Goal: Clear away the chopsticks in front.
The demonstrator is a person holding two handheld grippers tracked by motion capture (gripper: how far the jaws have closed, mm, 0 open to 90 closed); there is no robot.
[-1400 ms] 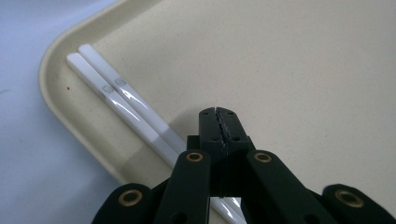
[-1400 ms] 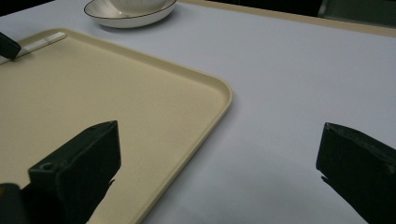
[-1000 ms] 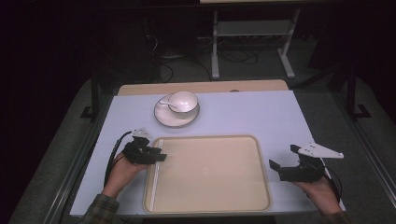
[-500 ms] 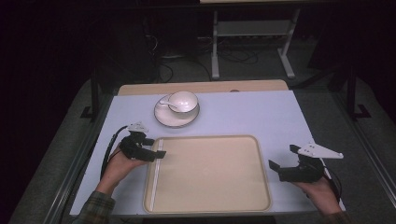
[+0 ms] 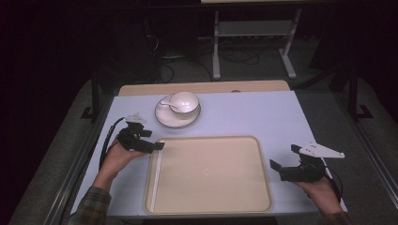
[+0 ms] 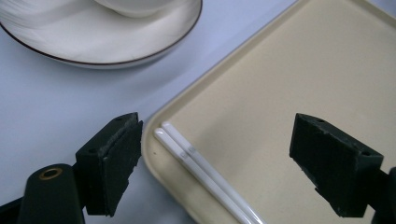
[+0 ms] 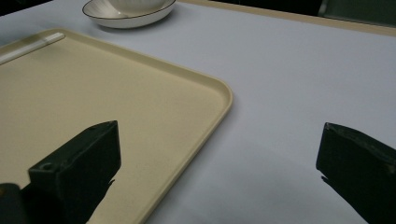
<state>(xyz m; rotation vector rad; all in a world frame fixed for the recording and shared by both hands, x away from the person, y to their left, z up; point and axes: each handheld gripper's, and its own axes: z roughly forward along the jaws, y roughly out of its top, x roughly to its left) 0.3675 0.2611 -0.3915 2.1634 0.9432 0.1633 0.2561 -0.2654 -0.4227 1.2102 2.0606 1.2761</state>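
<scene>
Left claw [image 6: 215,158] wide over tray [image 5: 211,206] edge, chopsticks [image 6: 201,172] btwn jaws

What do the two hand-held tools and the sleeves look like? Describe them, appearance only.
The left tool and the right tool are black with blocky jaws. Each carries a light grey three-cornered plate and trails a black cable. A brass-coloured ring shows in one left jaw. The left sleeve is plaid.

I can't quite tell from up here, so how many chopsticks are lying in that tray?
2. Both white chopsticks lie side by side, touching, along the left edge of the beige tray, just ahead of the open left gripper. Nothing appears to hide more.
</scene>
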